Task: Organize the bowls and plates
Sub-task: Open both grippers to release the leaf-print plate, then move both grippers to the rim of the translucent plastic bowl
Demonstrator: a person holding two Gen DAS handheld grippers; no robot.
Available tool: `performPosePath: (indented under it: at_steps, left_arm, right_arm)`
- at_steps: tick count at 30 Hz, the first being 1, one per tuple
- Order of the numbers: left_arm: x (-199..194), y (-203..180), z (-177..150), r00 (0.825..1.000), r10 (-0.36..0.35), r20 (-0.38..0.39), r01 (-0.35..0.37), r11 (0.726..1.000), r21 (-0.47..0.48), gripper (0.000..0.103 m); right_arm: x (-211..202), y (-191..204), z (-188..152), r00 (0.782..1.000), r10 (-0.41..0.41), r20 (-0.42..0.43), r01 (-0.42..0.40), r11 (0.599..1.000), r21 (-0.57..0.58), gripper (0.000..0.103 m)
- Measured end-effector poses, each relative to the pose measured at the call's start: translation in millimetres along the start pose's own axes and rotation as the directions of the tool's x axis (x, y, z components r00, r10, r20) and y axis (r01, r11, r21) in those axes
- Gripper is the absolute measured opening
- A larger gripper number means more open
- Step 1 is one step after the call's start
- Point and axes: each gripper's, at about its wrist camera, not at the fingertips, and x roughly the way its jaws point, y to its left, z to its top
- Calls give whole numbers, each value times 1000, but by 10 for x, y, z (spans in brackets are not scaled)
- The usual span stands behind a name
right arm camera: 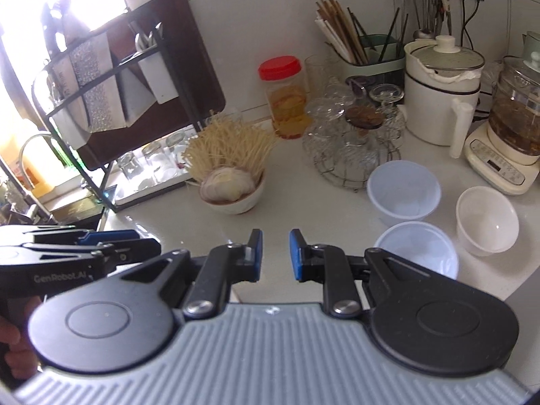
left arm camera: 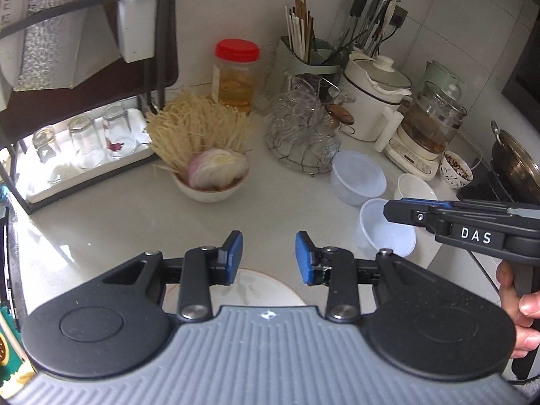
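Observation:
My left gripper (left arm camera: 269, 256) is open and empty above a white plate (left arm camera: 256, 288) with a brown rim at the counter's near edge. My right gripper (right arm camera: 275, 253) is open and empty over the counter. To its right stand two translucent plastic bowls, one near (right arm camera: 416, 248) and one farther back (right arm camera: 403, 194), and a white ceramic bowl (right arm camera: 486, 224). In the left wrist view the right gripper (left arm camera: 391, 211) hovers over the near plastic bowl (left arm camera: 386, 233); the far plastic bowl (left arm camera: 357, 177) and the white bowl (left arm camera: 416, 185) stand behind it.
A bowl of noodles and sliced onion (left arm camera: 212, 172) stands mid-counter. A wire rack of glasses (left arm camera: 300, 131), a red-lidded jar (left arm camera: 236, 74), a white pot (left arm camera: 374, 98), a kettle (left arm camera: 428, 128) and a patterned bowl (left arm camera: 455, 168) line the back. A dish rack (left arm camera: 77, 135) is left, a wok (left arm camera: 516, 162) right.

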Motion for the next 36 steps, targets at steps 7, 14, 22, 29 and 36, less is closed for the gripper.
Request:
performPosePath:
  at_steps: [7, 14, 22, 29, 36]
  left_arm:
    - [273, -548, 74, 1000, 3, -5, -4, 1000, -19, 40]
    - [697, -945, 149, 999, -11, -39, 10, 1000, -14, 40]
    - [1372, -1148, 178, 989, -69, -131, 63, 997, -49, 40]
    - [1915, -1314, 151, 972, -80, -221, 67, 996, -66, 40]
    - [2216, -1269, 128, 965, -55, -255, 21, 990, -137, 40]
  right_arm:
    - [-36, -615, 57, 1000, 10, -28, -8, 999, 54, 22]
    - [29, -1345, -81, 993, -38, -116, 55, 987, 151, 22]
    - [251, -1942, -179, 983, -31, -179, 84, 950, 299, 22]
    - [438, -2147, -238, 978, 46, -205, 26, 942, 334, 61]
    - [650, -2258, -249, 971, 69, -230, 15, 938, 347, 60]
